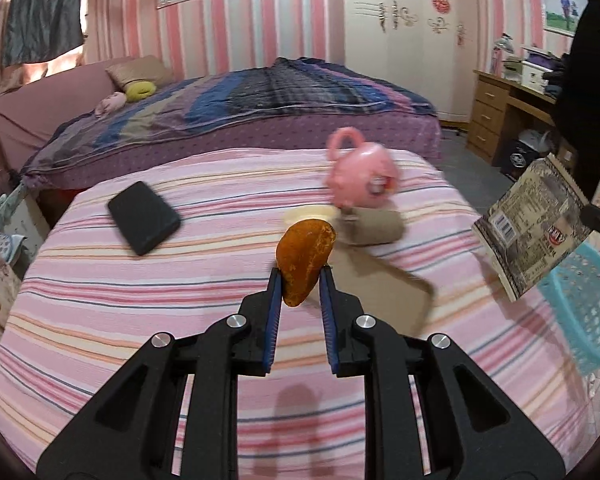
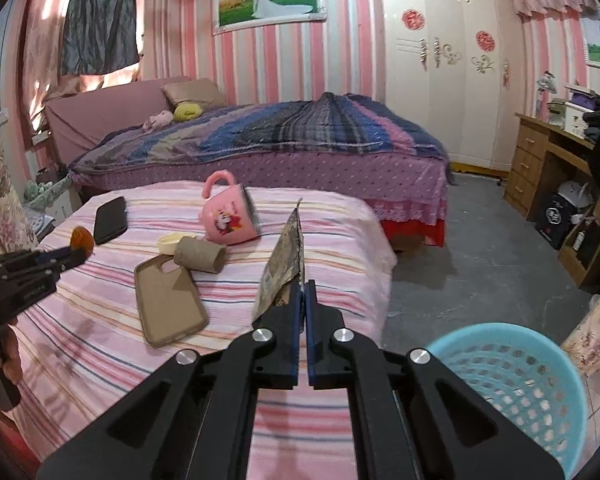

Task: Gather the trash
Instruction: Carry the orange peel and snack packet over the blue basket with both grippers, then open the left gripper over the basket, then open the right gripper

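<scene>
Both grippers loaded, both raised above the striped bed [image 2: 100, 352]. Left gripper [image 1: 301, 276] is clamped on the orange peel [image 1: 305, 260], which sits between the tips with most of it sticking out past them; looks like a shallow grip, so a jerk could drop it. Right gripper [image 2: 303, 290] is pinched on the snack wrapper [image 2: 286, 256] by one edge; it's floppy and could catch the rim of the blue basket [image 2: 512, 392], which sits low right beside the bed. Cardboard tube [image 2: 200, 256] remains on the bed, touching the phone case [image 2: 170, 304], near the pink mug [image 2: 230, 220] and phone [image 2: 110, 220]. Risk: sweeping non-trash items along.
</scene>
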The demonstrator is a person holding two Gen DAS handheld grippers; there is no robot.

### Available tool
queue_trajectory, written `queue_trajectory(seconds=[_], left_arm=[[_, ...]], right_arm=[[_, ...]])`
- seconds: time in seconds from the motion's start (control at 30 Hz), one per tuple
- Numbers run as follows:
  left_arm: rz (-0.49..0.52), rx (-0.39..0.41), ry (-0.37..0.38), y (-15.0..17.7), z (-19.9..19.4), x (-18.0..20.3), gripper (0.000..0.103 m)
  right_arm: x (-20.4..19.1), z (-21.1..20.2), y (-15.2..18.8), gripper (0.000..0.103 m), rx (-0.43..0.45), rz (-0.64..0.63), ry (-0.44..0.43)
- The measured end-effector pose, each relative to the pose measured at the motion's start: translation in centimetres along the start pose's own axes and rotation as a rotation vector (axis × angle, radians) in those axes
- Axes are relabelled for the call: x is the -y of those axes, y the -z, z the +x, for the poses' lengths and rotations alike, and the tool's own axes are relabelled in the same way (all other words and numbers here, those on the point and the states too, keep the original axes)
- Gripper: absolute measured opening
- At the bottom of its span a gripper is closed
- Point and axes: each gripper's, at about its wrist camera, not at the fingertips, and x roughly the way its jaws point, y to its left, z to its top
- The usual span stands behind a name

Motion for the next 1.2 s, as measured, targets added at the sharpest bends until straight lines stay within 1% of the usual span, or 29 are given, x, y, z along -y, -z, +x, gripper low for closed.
queue_trajectory(seconds=[0.13,0.17,0.27,0.3,0.37,0.4,0.53,0.67,0.8,0.87,0.9,0.97,1.0,1.03,1.1,1.13,1.2], left_arm=[[0.023,0.010,0.028,0.3,-0.5,3.9,0.018],[0.021,0.007,0.044,0.2,-0.4,4.7,0.018],[0.039,0.014,0.070,0.1,-0.7,8.0,0.018],[0.052,0.024,0.080,0.0,-0.9,9.6,0.018],[0.062,0.030,0.102,-0.1,-1.1,11.6,0.018],[0.070,0.029,0.123,-0.1,-1.1,13.2,0.018],[0.099,0.022,0.172,0.2,-0.9,17.6,0.018],[0.141,0.003,0.226,0.9,-0.2,22.4,0.018],[0.168,-0.010,0.269,1.2,0.5,25.9,0.018],[0.174,-0.018,0.291,1.3,0.9,27.3,0.019],[0.176,-0.022,0.303,1.3,0.9,28.0,0.021],[0.178,-0.022,0.328,1.4,0.9,28.9,0.028],[0.183,-0.018,0.332,1.4,0.8,29.3,0.043],[0.186,-0.013,0.328,1.3,0.8,29.2,0.065],[0.182,0.022,0.306,1.2,0.4,28.8,0.082],[0.180,0.036,0.298,1.3,0.2,28.3,0.085],[0.182,0.035,0.269,1.1,0.3,27.4,0.086]], right_arm=[[2.5,-2.3,0.6,0.002,0.020,0.022,0.053],[4.1,-3.4,1.0,0.002,0.028,0.036,0.081],[5.9,-4.3,1.1,0.002,0.030,0.053,0.109],[7.4,-4.8,1.5,0.002,0.023,0.062,0.138],[8.8,-5.2,1.7,0.002,0.015,0.067,0.165],[10.2,-5.7,2.1,0.002,0.004,0.071,0.192],[12.9,-6.3,3.1,0.002,-0.033,0.079,0.240],[15.8,-6.9,4.2,0.002,-0.075,0.091,0.274],[19.1,-7.9,4.9,0.002,-0.082,0.124,0.278],[19.9,-8.2,5.3,0.002,-0.079,0.142,0.275],[20.3,-8.3,5.5,0.002,-0.079,0.150,0.277],[20.9,-8.3,5.9,0.002,-0.081,0.161,0.278],[21.0,-8.3,5.9,0.002,-0.082,0.162,0.280],[21.1,-8.3,6.1,0.002,-0.086,0.159,0.285],[20.8,-7.6,6.0,0.002,-0.090,0.155,0.291],[20.8,-7.6,5.9,0.002,-0.089,0.156,0.293],[20.7,-7.2,5.8,0.002,-0.087,0.158,0.296]])
